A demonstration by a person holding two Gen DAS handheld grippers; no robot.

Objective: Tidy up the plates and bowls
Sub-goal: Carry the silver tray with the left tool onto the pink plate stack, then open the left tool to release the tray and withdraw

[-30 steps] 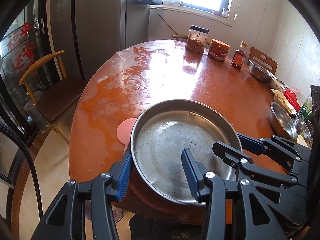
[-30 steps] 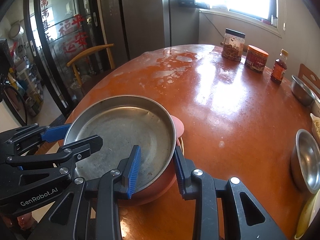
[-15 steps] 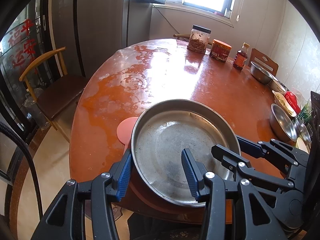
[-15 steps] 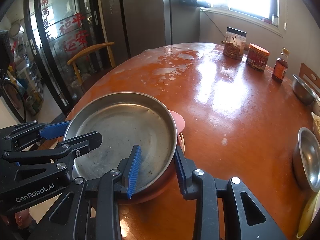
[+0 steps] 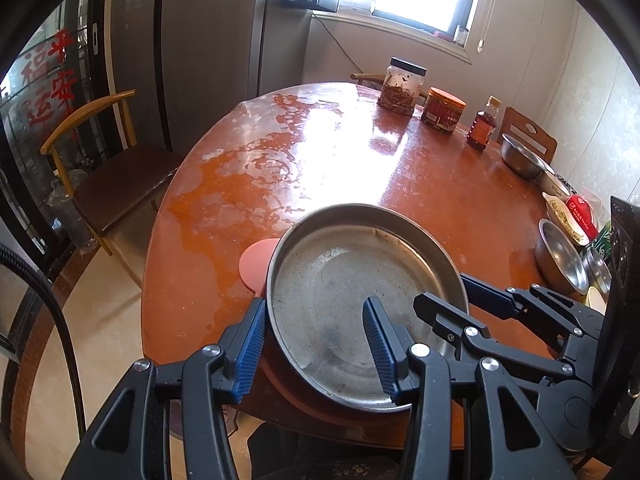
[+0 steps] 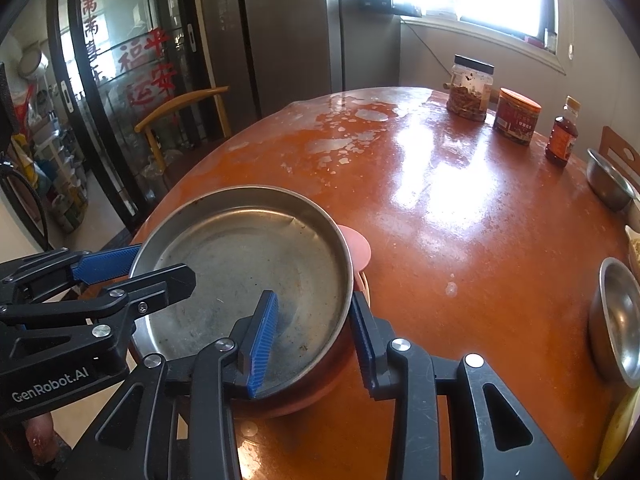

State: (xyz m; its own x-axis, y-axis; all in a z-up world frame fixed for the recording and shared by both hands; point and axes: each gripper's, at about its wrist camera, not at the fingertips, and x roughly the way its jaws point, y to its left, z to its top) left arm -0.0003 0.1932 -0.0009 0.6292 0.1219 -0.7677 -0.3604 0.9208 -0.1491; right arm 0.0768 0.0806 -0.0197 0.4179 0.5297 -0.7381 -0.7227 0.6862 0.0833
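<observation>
nearest in, two grippers on one steel pan [image 5: 352, 300]: left gripper [image 5: 314, 344] straddling the pan's left rim, one blue pad outside the wall, one inside over the floor, a gap showing at the inner pad, so no firm clamp readable; right gripper [image 6: 312, 332] straddling the right rim, jaws just been opening, apart now with the rim between. pan sitting on a pink dish [image 6: 356, 244] at the near edge of the round red table [image 6: 460, 220]. further right, two steel bowls [image 5: 560, 256] nested close, one more steel bowl [image 5: 520, 156] beyond. far edge: two jars [image 5: 402, 86], one bottle [image 5: 482, 124]. left of the table, one wooden chair [image 5: 100, 148].
</observation>
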